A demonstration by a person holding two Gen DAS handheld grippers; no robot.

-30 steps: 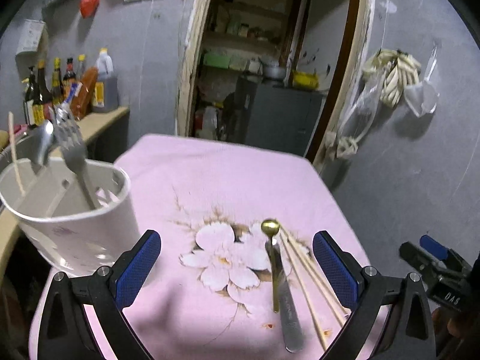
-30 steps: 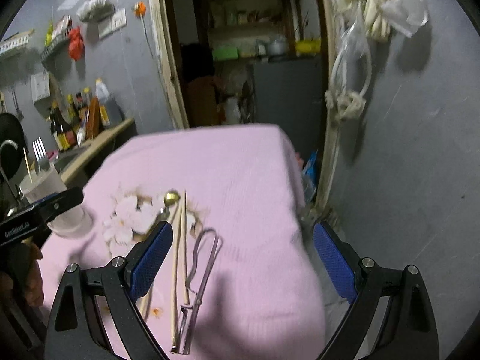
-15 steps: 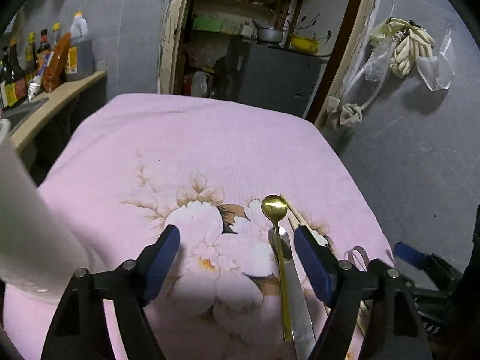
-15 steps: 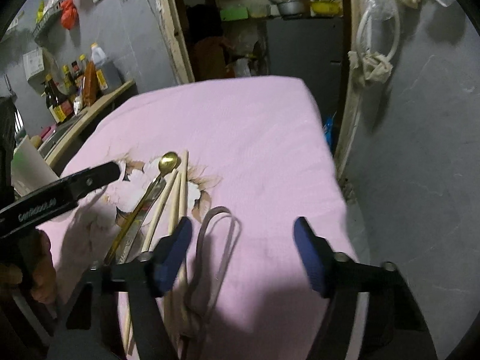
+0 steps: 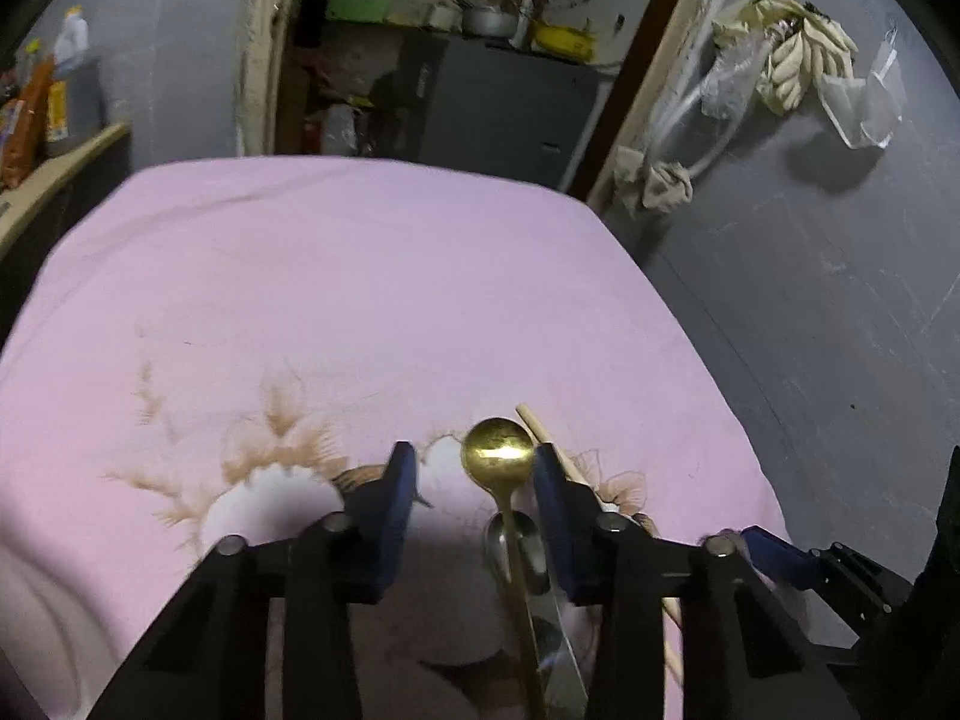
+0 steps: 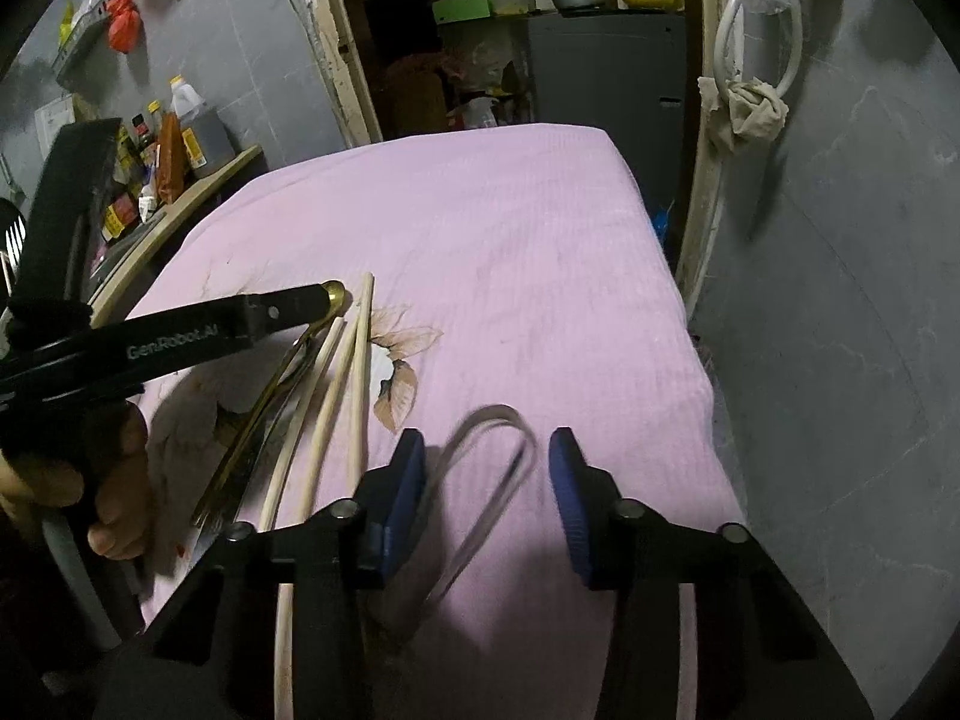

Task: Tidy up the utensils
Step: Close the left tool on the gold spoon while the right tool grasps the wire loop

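Note:
A gold spoon (image 5: 499,457) lies on the pink cloth (image 5: 360,276) on top of a silver utensil (image 5: 540,618), with wooden chopsticks (image 6: 354,372) beside them. My left gripper (image 5: 471,468) is open, low over the cloth, its jaws on either side of the gold spoon's bowl. My right gripper (image 6: 486,462) is open and straddles the looped metal tongs (image 6: 498,468) on the cloth. The left gripper also shows in the right wrist view (image 6: 288,306), over the spoon (image 6: 258,414).
The table's right edge drops off beside a grey wall (image 5: 840,300). A doorway (image 5: 456,60) with a dark cabinet lies beyond the far edge. Bottles (image 6: 174,138) stand on a shelf at the left.
My left gripper has moved right, away from the white utensil cup, and come down around the gold spoon, jaws narrowing. My right gripper has moved forward over the tongs, jaws narrowing.

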